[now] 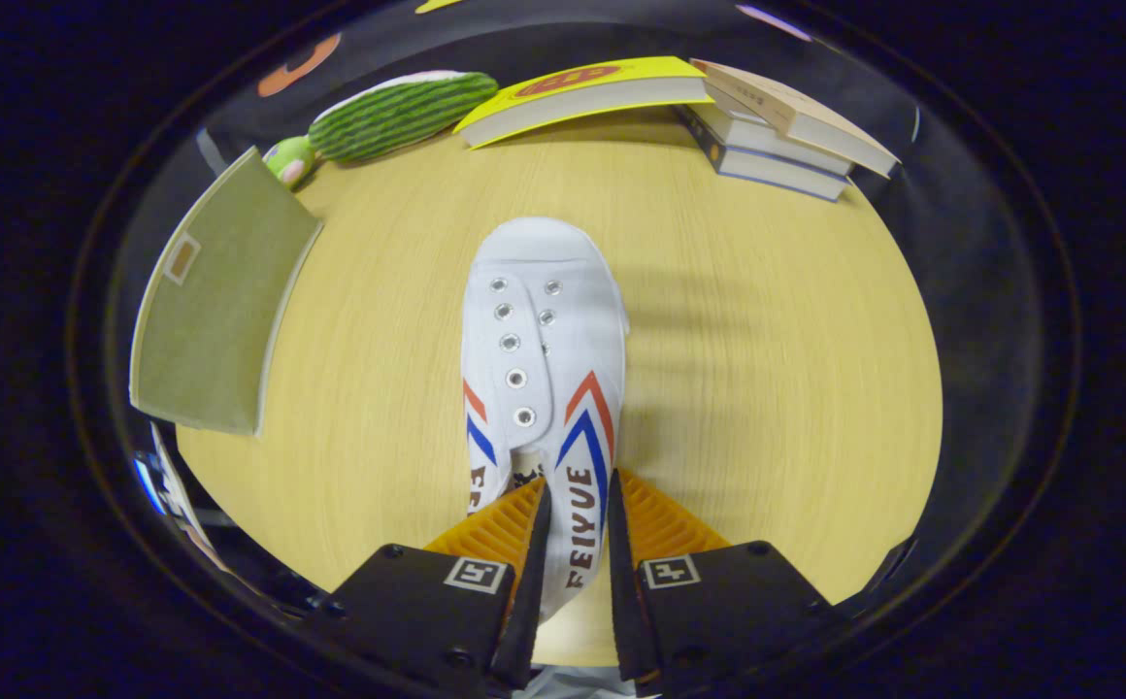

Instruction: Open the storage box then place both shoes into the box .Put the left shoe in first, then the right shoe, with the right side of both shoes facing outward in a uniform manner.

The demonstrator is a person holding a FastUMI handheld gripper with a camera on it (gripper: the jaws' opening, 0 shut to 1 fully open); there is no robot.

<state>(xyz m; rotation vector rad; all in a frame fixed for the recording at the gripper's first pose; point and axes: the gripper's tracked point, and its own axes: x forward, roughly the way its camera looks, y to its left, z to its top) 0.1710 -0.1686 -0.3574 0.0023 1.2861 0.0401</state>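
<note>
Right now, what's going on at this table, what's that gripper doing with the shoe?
A hand-held gripper has its two fingers closed on the side wall of a white canvas shoe near the heel, with the toe pointing away over the wooden table. The shoe looks gripped and possibly lifted, though I cannot tell whether it is clear of the table. An olive-green storage box sits to the left of the shoe. Beyond it lie a green plush toy and stacked books.
</note>
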